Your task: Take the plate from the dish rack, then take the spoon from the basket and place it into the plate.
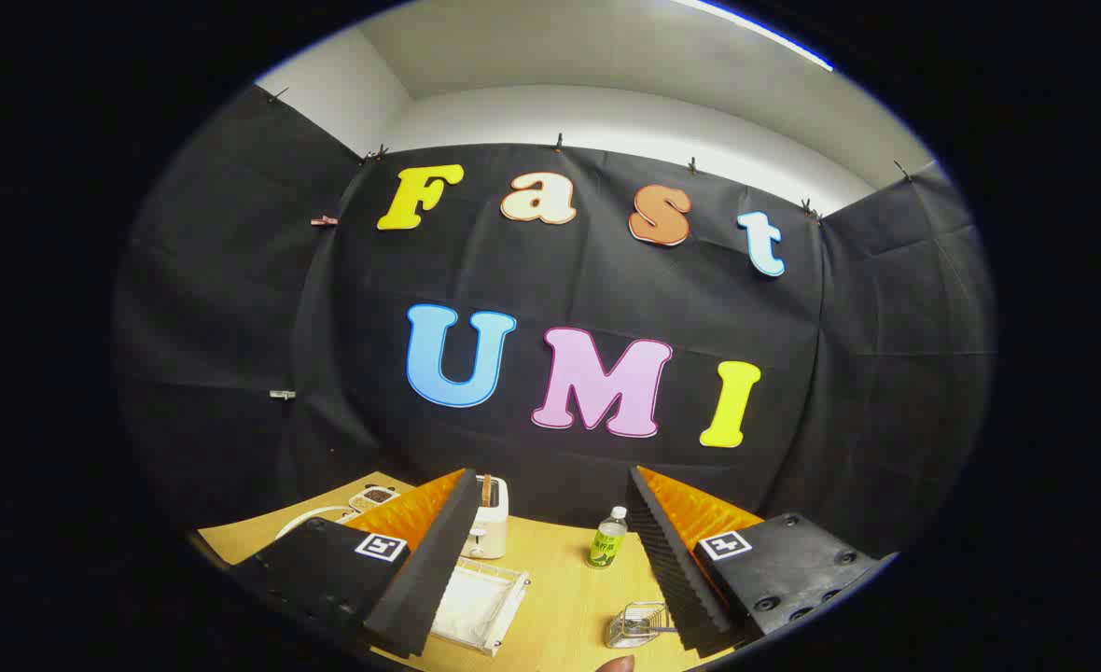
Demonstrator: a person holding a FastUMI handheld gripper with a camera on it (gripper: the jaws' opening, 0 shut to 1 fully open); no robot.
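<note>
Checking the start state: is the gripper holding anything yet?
No: the gripper is open with nothing between its fingers, above the table.

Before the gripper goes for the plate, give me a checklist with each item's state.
1. Gripper fingers open, nothing between them: ok.
2. Dish rack in view, just ahead of the fingers: ok.
3. Plate in the rack: cannot tell.
4. Wire basket in view on the table: ok.
5. Spoon in the basket: cannot tell.
6. Toaster and bottle stand beyond rack and basket, out of the way: ok.
</note>
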